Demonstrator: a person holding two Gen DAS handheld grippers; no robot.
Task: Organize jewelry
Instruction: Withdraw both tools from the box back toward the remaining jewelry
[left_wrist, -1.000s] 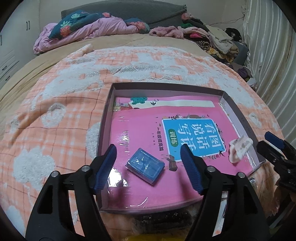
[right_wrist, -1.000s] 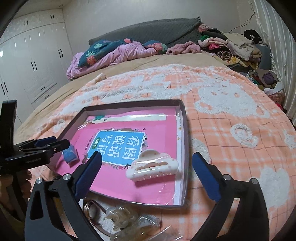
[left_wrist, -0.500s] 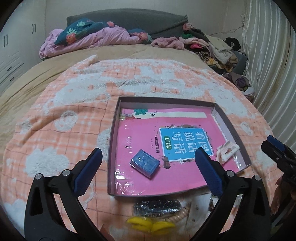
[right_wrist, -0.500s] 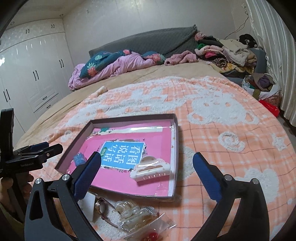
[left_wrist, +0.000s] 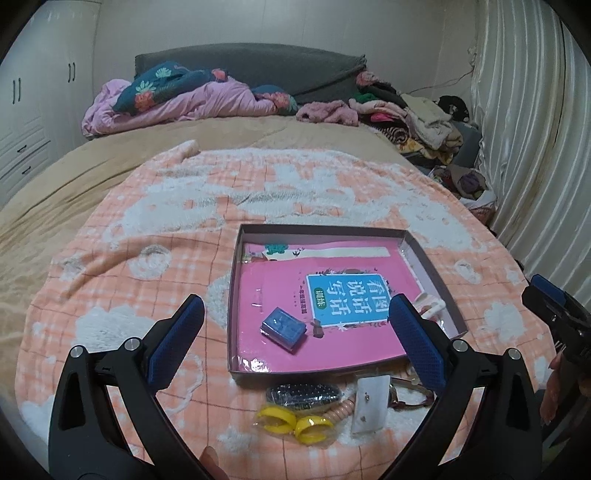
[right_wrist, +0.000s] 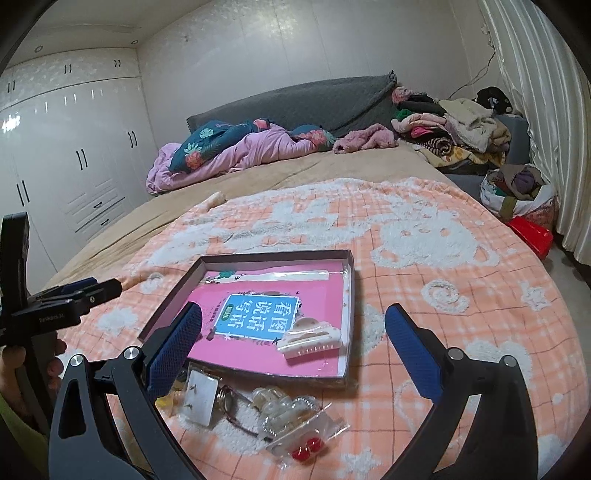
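Observation:
A shallow box (left_wrist: 233, 295) with a pink liner lies on the bed; it also shows in the right wrist view (right_wrist: 351, 295). Inside it are a small blue case (left_wrist: 283, 328) and a cream claw hair clip (right_wrist: 310, 336), part seen in the left wrist view (left_wrist: 430, 308). Loose pieces lie on the blanket in front of the box: yellow clips (left_wrist: 293, 424), a dark comb-like clip (left_wrist: 304, 393), an earring card (left_wrist: 371, 402), clear clips (right_wrist: 280, 404) and red earrings in a bag (right_wrist: 306, 450). My left gripper (left_wrist: 291, 347) and right gripper (right_wrist: 291, 350) are open, empty and held above the pile.
The peach and white blanket (left_wrist: 155, 236) covers the near bed. A pink quilt (left_wrist: 192, 99) and piled clothes (left_wrist: 410, 118) lie at the head. A curtain (left_wrist: 532, 147) hangs on the right, white wardrobes (right_wrist: 74, 155) on the left.
Both grippers have pulled back and risen away from the box. The left jaws have spread wider. The loose pile in front of the box has come into view.

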